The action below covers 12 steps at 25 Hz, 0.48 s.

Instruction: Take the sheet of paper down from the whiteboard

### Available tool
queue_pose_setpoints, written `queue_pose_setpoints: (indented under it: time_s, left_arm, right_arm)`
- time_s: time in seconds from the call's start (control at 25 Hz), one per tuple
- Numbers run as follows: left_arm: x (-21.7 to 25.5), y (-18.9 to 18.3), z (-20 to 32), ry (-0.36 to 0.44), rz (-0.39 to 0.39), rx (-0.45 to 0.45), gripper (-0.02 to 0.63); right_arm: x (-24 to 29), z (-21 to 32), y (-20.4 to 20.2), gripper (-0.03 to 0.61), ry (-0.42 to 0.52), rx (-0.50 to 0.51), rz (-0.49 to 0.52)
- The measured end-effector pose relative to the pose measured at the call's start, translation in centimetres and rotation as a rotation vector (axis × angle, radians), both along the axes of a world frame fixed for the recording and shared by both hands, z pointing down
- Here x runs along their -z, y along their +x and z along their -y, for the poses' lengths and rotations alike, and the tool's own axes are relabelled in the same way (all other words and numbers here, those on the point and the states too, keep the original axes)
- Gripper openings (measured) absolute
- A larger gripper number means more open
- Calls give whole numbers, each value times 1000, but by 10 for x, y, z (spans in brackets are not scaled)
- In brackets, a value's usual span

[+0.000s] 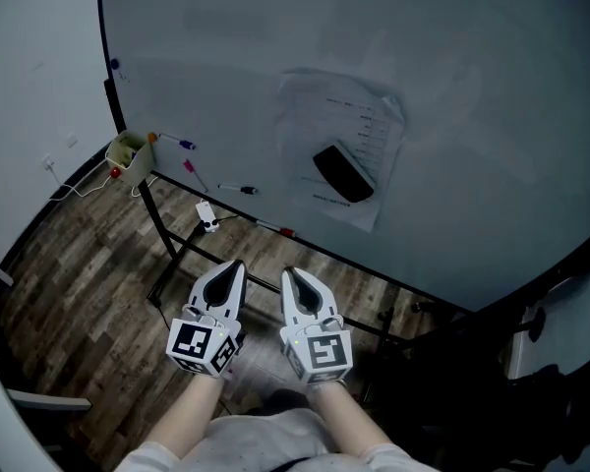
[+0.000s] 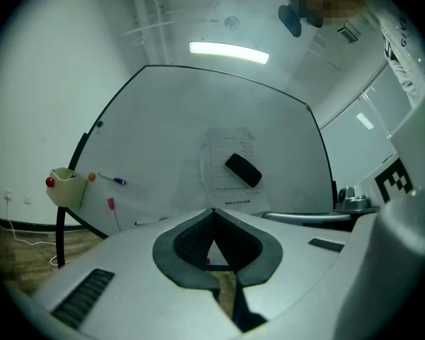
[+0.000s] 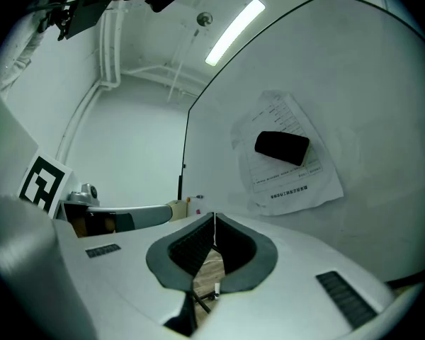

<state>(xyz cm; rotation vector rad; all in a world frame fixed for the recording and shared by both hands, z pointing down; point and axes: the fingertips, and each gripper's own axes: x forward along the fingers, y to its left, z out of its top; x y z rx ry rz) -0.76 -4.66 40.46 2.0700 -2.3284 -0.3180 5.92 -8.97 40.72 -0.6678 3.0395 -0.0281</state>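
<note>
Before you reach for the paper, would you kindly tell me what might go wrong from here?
1. The black eraser sits on the sheet of paper and seems to pin it to the whiteboard. Pulling the sheet alone may tear it or send the eraser falling.
2. The sheet lies nearly flat against the board, and the left gripper and right gripper are shut and empty. They must open first, and the jaws may slip off the thin edge.
</note>
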Motion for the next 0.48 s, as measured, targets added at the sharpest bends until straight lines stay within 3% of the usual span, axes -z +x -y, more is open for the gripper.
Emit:
queue_pose_setpoints:
  time_s: [0.48]
  left_arm:
    - [-12,-8,41,-17,-2,-88,15]
  right_arm:
    - [-4,32,-16,20,6,-46,-13]
